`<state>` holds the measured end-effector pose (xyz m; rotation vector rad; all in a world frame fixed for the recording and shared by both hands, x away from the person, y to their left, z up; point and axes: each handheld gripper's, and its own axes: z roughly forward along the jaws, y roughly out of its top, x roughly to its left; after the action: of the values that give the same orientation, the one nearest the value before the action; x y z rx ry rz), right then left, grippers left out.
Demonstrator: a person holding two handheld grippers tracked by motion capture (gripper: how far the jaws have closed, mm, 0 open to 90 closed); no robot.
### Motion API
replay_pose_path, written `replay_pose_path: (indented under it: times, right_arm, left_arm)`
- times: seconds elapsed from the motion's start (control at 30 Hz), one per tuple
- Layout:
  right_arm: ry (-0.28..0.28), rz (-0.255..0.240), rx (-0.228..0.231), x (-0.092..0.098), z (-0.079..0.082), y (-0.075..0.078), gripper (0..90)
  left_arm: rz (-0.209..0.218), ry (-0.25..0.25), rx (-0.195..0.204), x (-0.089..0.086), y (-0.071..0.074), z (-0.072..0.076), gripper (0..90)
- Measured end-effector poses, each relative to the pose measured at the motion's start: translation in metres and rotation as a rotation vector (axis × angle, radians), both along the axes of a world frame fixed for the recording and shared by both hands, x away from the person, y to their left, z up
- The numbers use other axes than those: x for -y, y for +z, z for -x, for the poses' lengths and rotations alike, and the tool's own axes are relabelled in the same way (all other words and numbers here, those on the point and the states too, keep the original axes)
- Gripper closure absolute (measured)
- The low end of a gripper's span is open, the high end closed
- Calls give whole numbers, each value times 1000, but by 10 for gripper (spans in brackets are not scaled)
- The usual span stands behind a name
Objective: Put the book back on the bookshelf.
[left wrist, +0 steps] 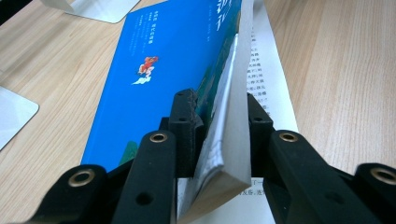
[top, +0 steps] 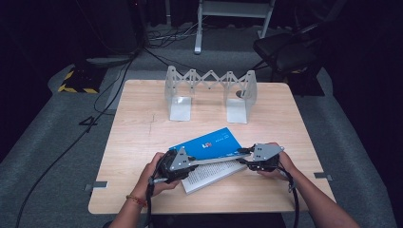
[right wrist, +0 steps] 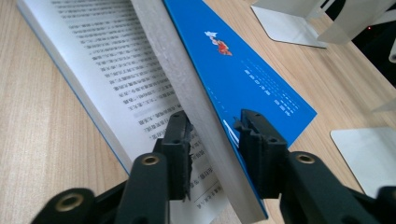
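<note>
Gripping the raised front half of the blue book [top: 209, 145] on the desk [top: 138, 128], your left claw [top: 190, 163] pinches one end and your right claw [top: 243, 156] the other, covering some print.

Saw a pale wooden table [top: 142, 128] under the left claw [top: 194, 161] and right claw [top: 243, 156]. Found a silvery zigzag book rack [top: 209, 78] standing upright on it, well beyond both claws. Noted grey carpet [top: 47, 156] all around, black cables [top: 114, 90] trailing far left of the left claw, a dark chair [top: 285, 50] far beyond the right claw.
</note>
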<state>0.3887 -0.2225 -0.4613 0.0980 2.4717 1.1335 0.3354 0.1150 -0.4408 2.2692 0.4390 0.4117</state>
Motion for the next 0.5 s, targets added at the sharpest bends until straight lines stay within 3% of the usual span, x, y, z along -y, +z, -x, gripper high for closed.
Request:
replay_pose_path:
  times: [0.07,0.13,0.17,0.23,0.33,0.4,0.43,0.5]
  right_arm:
    - [4,12,0,-3,2,0,685]
    - [-11,-3,-7,-4,3,1,691]
    - [-20,-3,-7,-5,4,2,691]
    - [-39,14,-5,-10,9,5,693]
    - [-49,24,0,-14,14,8,701]
    - [-59,36,-2,-19,19,10,705]
    - [-60,49,-4,-22,22,9,706]
    - [-68,54,-12,-24,25,9,707]
  left_arm:
    - [13,22,-22,-2,0,-1,655]
    - [2,36,-29,0,1,2,492]
    - [2,34,-33,3,2,4,454]
    - [-22,24,-11,12,6,10,402]
    - [-33,28,9,22,10,16,361]
    - [-60,54,39,28,11,20,334]
    - [-93,95,55,32,10,22,335]
    - [-99,105,62,34,8,22,336]
